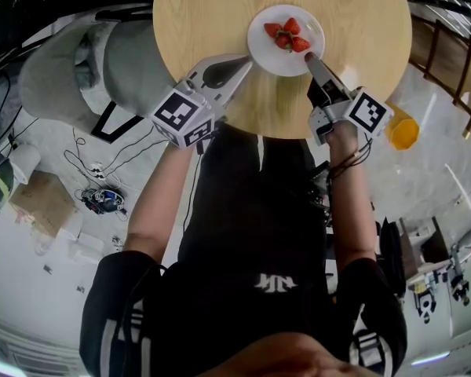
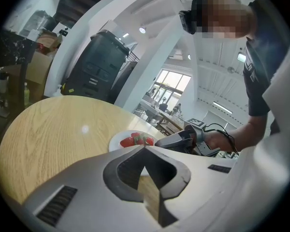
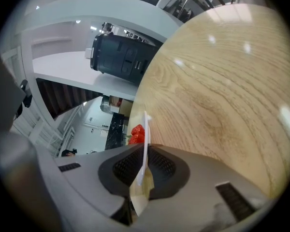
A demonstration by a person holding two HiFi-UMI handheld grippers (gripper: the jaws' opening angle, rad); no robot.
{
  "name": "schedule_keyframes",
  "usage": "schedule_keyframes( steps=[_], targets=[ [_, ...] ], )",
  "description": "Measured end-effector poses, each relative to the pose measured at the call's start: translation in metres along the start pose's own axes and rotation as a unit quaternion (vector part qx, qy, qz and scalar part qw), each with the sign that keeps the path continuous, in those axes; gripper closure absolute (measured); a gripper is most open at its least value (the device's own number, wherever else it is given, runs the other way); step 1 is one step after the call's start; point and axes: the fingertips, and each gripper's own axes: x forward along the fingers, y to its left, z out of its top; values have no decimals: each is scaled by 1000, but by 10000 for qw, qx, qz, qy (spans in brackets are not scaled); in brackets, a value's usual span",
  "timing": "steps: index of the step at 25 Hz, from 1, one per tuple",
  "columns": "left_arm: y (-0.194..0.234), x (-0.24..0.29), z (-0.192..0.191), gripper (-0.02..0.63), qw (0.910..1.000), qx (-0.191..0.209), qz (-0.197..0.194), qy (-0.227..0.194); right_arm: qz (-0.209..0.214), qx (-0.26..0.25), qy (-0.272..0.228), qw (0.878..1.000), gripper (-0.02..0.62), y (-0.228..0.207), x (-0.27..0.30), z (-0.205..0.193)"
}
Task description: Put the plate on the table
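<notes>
Right gripper view: the right gripper has its fingers clamped on the plate rim. The plate seems to rest on the desk. The left gripper, fingers together and empty, waits beside the plate. Release gently so the strawberries stay put.

- A pale floor lay strewn with cables and a cardboard box.
- White arches framed a bright window.
- A dark cabinet stood beneath one arch.
- A yellow bucket stood on the floor.

The head view looks steeply down on the round desk from above the person. Both gripper views skim low and close across it, sharing the plate.
</notes>
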Motion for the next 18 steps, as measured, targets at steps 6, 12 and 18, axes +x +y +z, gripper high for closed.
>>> schedule_keyframes(
  steps=[6,12,18],
  targets=[
    [-4,1,-1,594,10000,-25,-37,26,-249,-266,77,9993,566,-4,1,-1],
    [-6,4,-6,594,9999,-24,-112,59,-849,-1059,226,9905,552,-16,-4,4],
    [-8,7,-9,594,9998,-41,-160,88,-879,-1563,266,9834,535,-11,0,7]
  ],
)
